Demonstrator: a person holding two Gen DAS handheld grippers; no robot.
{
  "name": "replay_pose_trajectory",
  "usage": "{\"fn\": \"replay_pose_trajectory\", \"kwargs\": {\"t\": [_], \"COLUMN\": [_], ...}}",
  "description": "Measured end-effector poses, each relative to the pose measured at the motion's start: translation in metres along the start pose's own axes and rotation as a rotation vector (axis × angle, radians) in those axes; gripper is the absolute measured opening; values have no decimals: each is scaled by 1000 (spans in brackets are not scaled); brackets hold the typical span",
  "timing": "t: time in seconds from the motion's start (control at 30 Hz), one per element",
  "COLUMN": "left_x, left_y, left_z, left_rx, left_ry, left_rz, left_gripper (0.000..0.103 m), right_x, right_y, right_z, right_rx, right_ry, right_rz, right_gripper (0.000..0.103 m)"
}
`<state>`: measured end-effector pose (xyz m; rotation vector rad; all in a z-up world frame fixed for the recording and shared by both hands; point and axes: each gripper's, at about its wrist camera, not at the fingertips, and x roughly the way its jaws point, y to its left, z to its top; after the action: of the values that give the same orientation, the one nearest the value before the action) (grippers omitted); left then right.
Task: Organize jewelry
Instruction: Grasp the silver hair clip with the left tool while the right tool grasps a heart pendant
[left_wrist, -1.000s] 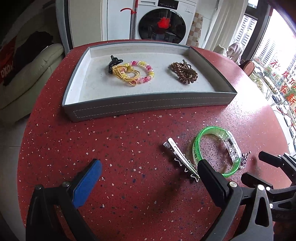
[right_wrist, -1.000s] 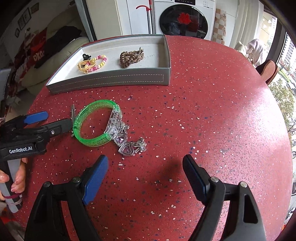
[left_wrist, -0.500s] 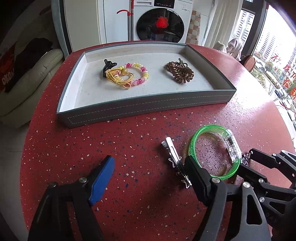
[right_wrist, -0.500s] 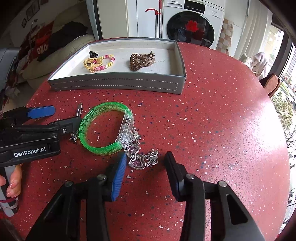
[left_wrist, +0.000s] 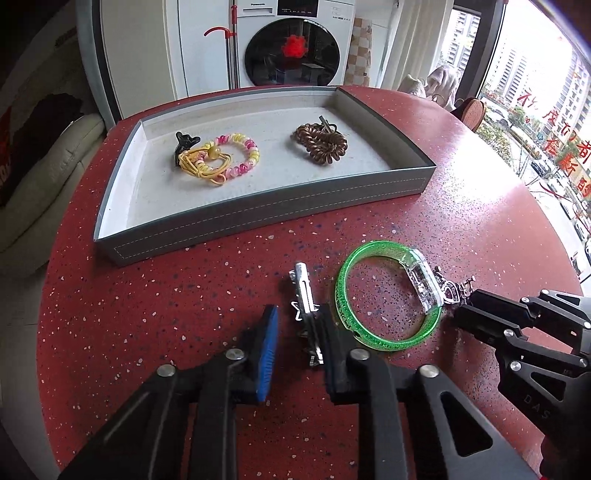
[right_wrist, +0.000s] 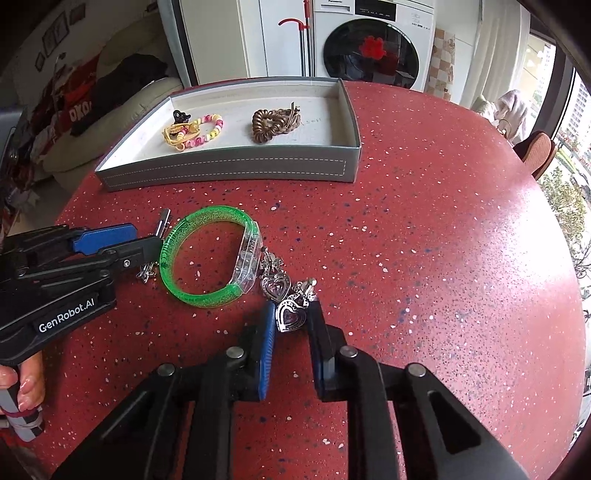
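now both your grippers sit low on the red table (right_wrist: 424, 229), each closing around a piece of jewelry in front of the grey tray (left_wrist: 258, 218).

your left gripper (left_wrist: 295, 332) has its jaws narrowed but apart, straddling the silver hair clip (left_wrist: 304, 291), whose long axis runs away from you toward the tray's near wall. your right gripper (right_wrist: 291, 321) brackets the heart charms (right_wrist: 286, 306), nearly closed; whether the pads touch them you cannot tell. the green bangle (right_wrist: 207, 254) lies flat between the two tools, its clear clasp just beside the charms. bare table lies to your right out to its round edge. only the right view shows the hearts clearly; the left view shows the clip's full length. inside the tray lie a pink-yellow coil tie (left_wrist: 221, 155) and a brown coil tie (left_wrist: 321, 142).
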<state>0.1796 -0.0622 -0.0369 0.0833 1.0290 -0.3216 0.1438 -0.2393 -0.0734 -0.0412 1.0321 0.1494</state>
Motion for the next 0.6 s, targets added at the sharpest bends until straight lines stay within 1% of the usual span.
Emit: {"fn": "replay_pose_trajectory", "kwargs": {"t": [0.13,0.33,0.6], "left_x": [-2,-12,-27], "left_y": [0,6,11], "left_z": [-3,-7,-9], "left_rx": [15,-2,3], "left_ry": [-8,-30,-65], "left_rz": [-6,-27,-44], "left_gripper": [27,27,27], "right_x": [-1,-6,-19], "right_y": [-3,-5,-7], "right_z": [-1,-3,-3], "right_rx": [23,40,57], "right_ry": [-2,-16,-42], "right_rz": [5,14,26], "right_gripper": [19,19,19]}}
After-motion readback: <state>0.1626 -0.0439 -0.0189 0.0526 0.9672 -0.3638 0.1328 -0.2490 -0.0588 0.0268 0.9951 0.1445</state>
